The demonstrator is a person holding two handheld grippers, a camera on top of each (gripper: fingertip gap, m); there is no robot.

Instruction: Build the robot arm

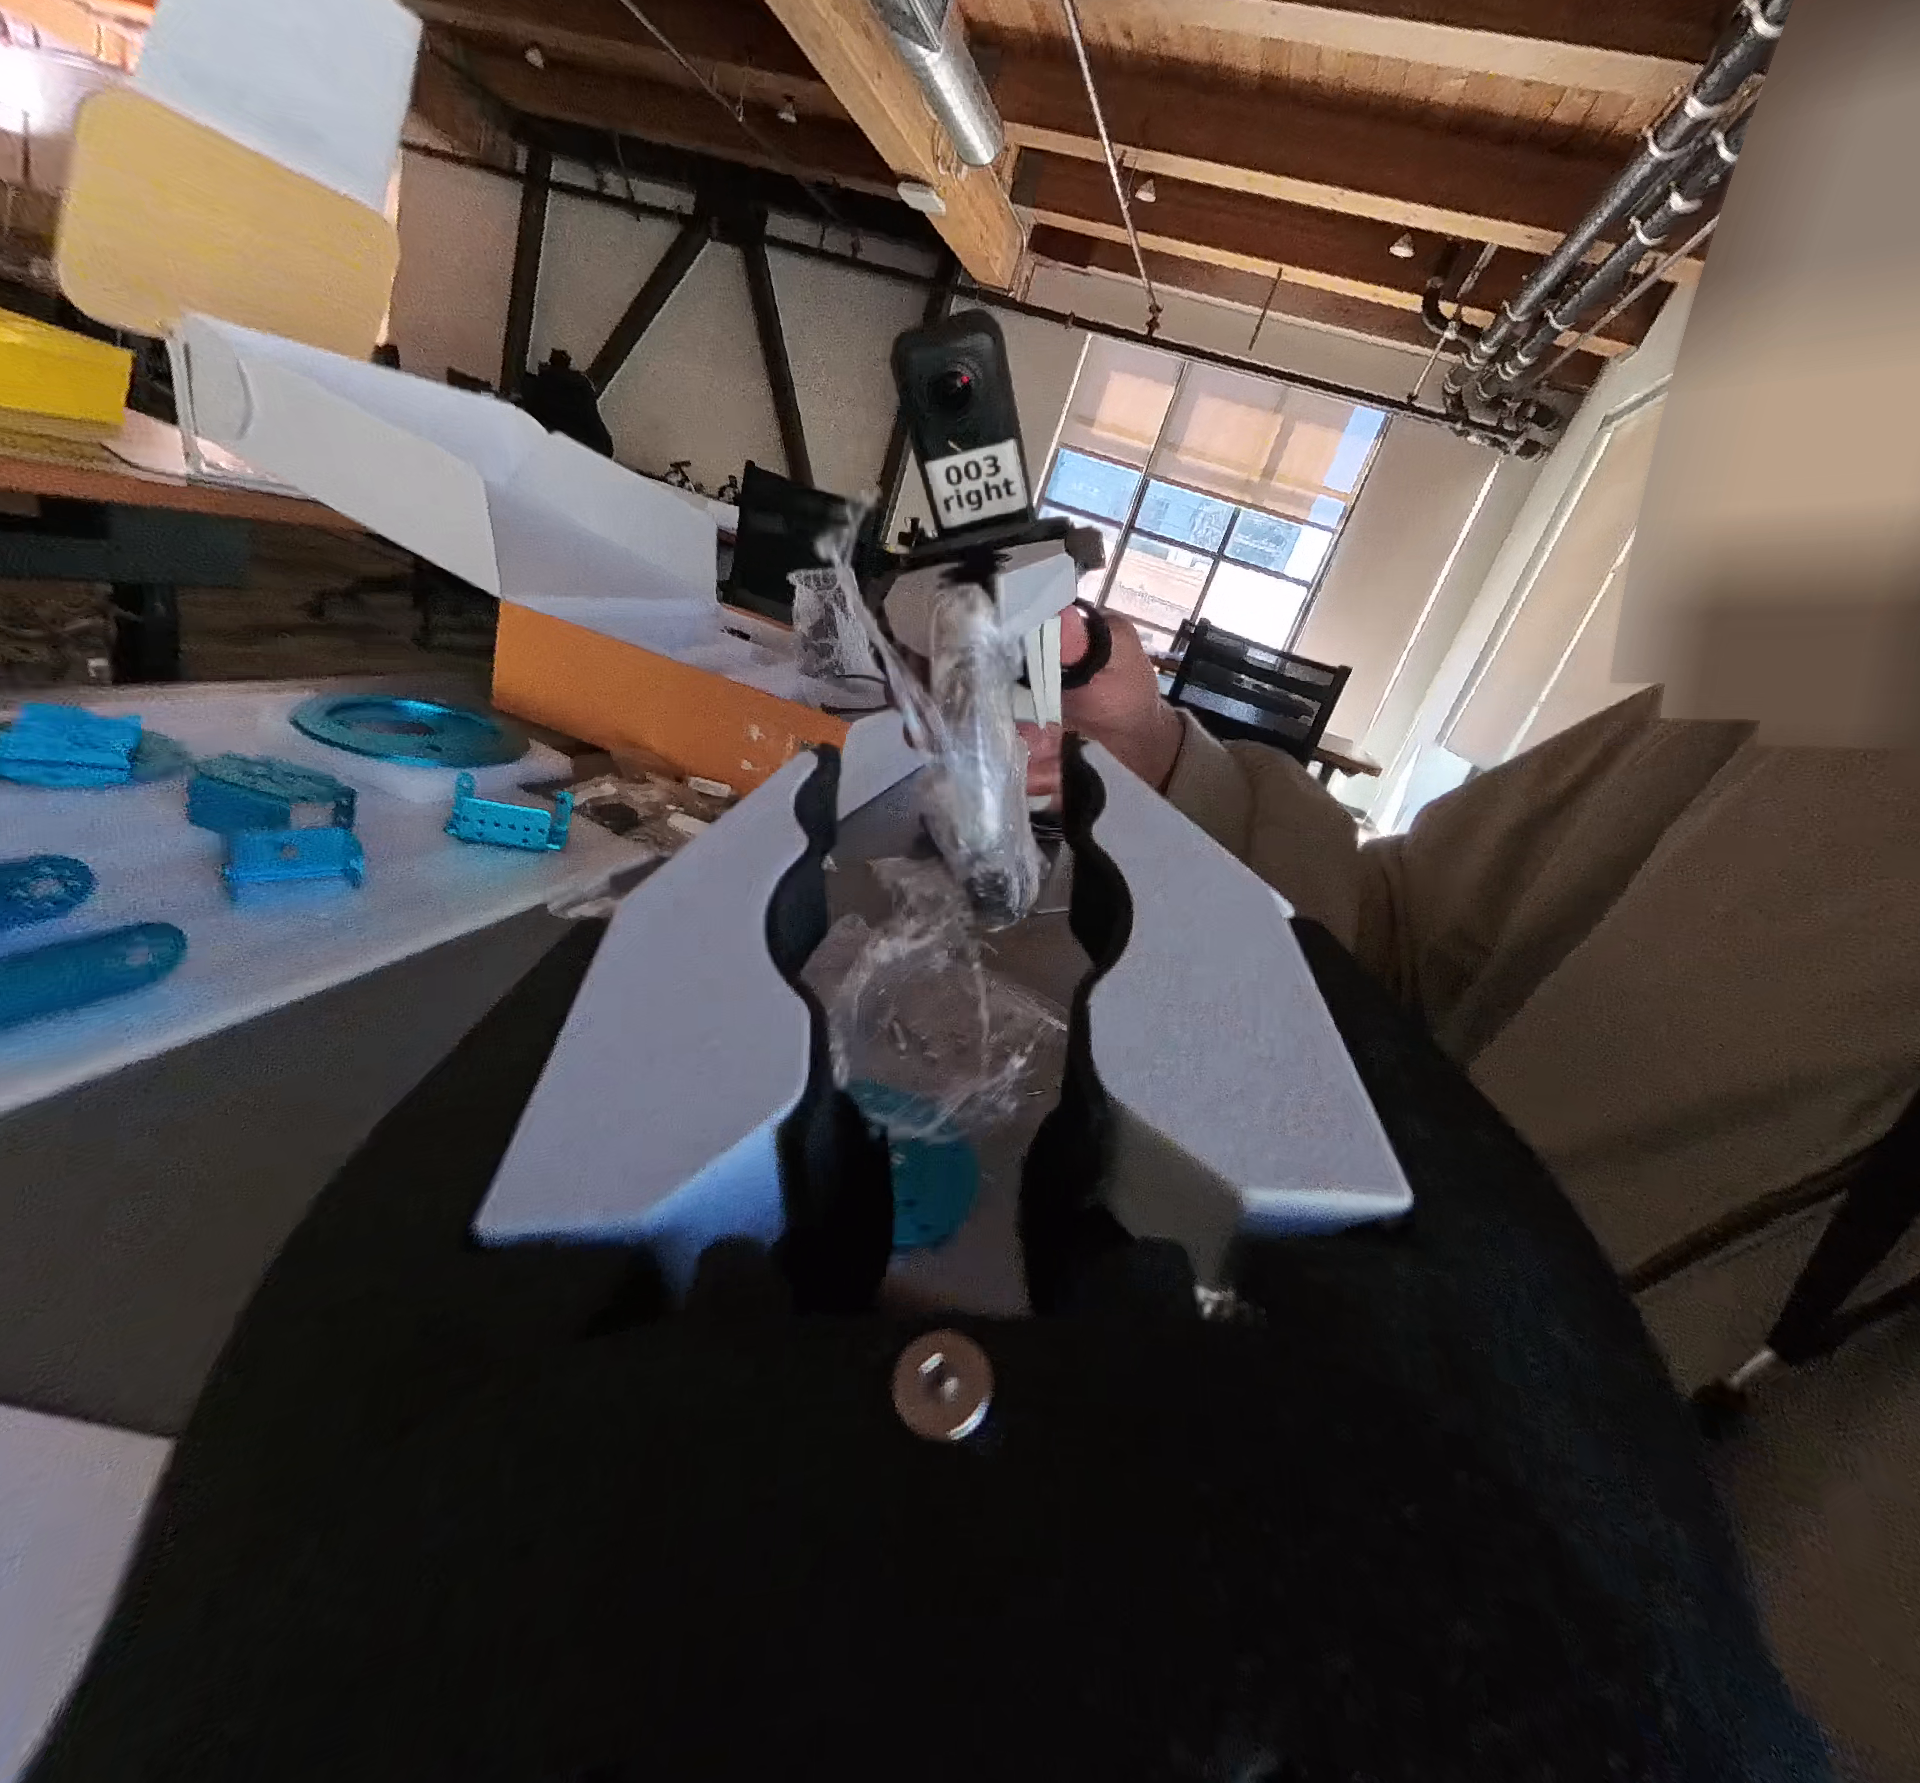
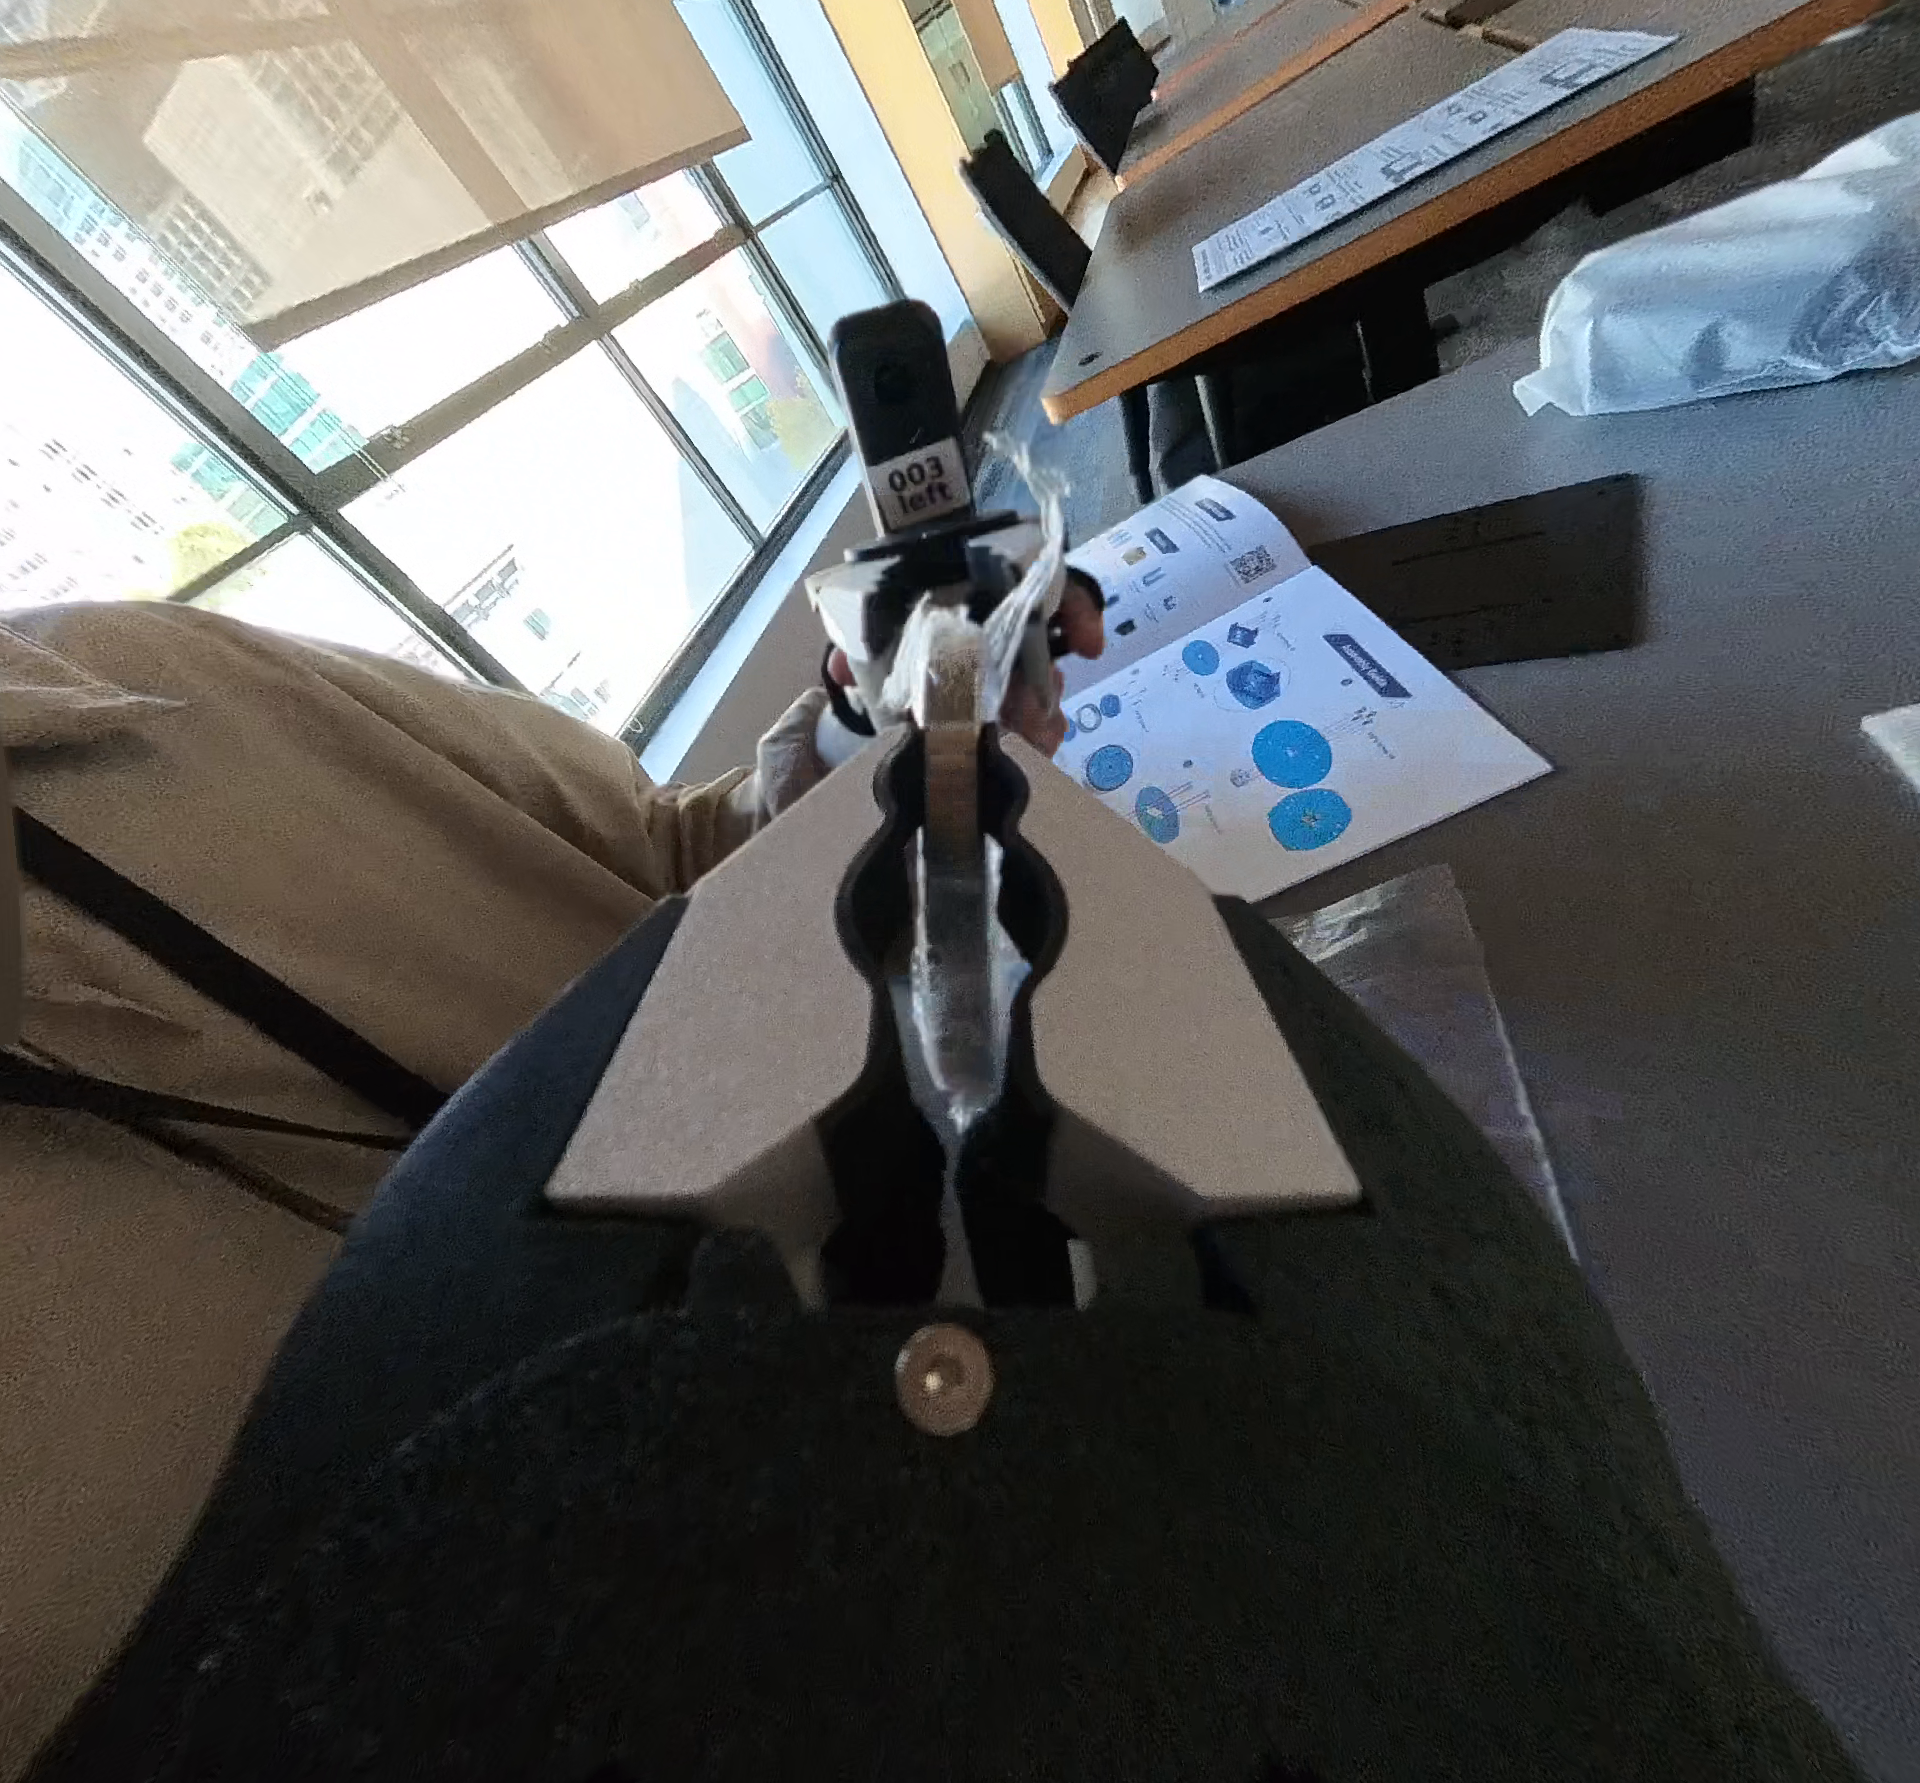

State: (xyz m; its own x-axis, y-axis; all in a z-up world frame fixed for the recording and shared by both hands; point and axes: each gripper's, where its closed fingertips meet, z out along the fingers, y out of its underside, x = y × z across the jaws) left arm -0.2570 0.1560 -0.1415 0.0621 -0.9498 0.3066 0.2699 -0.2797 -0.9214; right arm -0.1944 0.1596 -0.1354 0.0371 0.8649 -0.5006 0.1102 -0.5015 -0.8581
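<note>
Right tool [image 2: 951,798] clenched on clear plastic bag [image 2: 956,985], long axis running away toward left tool [image 1: 951,860], which stands released around bag's far end.

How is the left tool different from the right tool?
The left tool has its fingers spread wide, while the right tool has its fingers squeezed nearly together. The right tool pinches the clear plastic bag tight, but in the left tool the bag just sits in the gap. Both have pale fingers with wavy black pads.
</note>
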